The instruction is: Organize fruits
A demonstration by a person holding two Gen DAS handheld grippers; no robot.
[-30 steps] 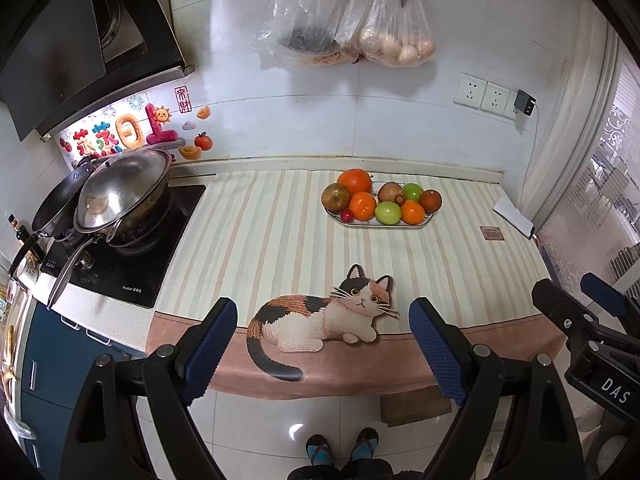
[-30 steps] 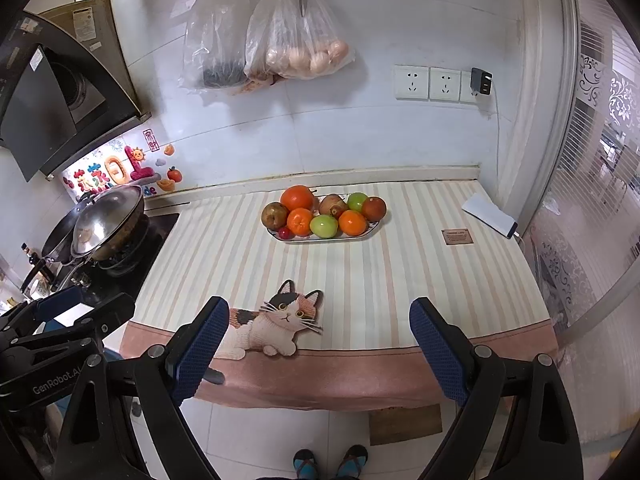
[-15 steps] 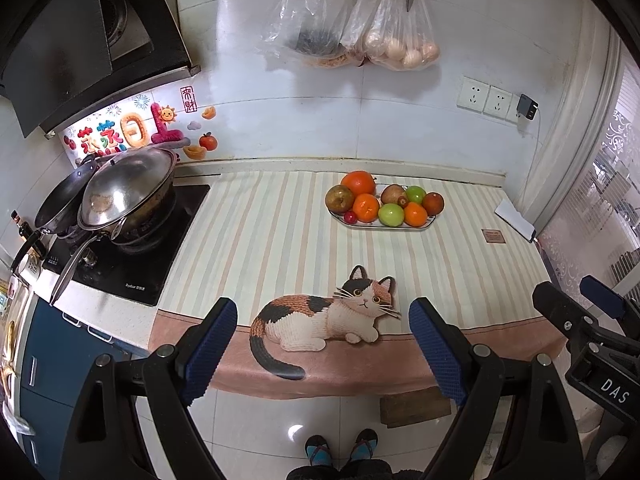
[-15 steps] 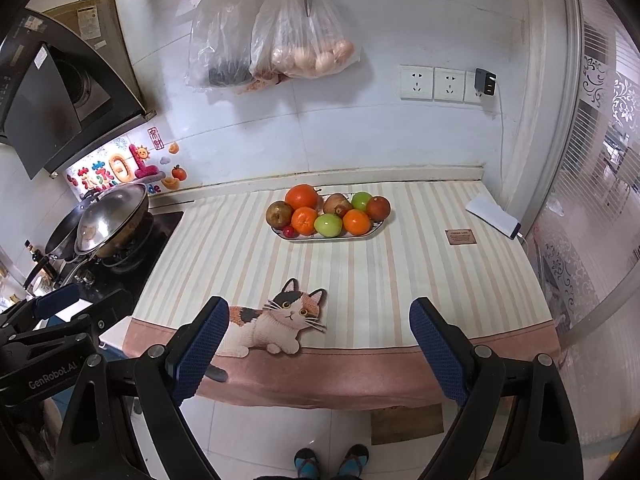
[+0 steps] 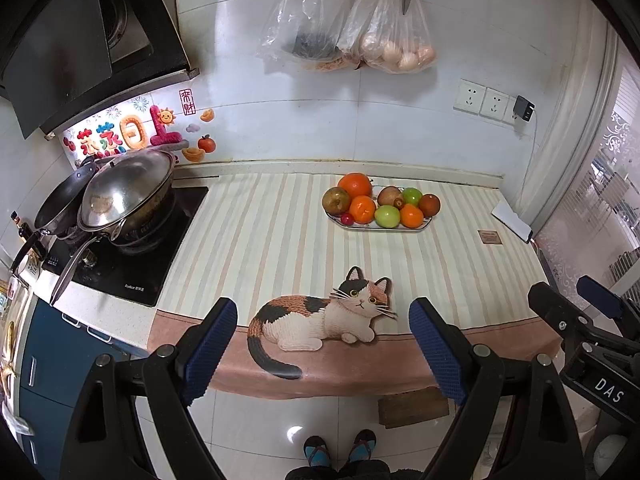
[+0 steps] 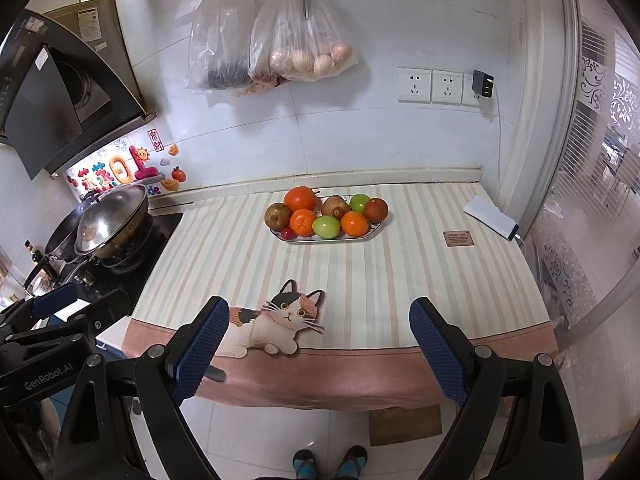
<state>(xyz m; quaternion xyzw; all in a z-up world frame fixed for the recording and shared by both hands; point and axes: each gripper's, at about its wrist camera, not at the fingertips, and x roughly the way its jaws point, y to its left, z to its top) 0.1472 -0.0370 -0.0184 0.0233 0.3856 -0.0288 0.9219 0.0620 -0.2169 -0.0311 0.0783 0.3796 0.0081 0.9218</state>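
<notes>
**Both grippers wide apart, fruit tray far ahead**

The left gripper hangs before the counter's front edge, its blue-padded fingers spread wide and holding nothing. The right gripper hangs likewise, spread wide and empty. Well ahead of both, near the white tiled wall, sits the shallow oval white tray heaped with oranges, green apples and brown fruits. Between the grippers and the tray, just ahead of the fingers, lies the calico cat picture on the striped cloth.

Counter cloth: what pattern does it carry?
The counter cloth has cream and beige stripes with a pink border; clearest from the right wrist.
</notes>
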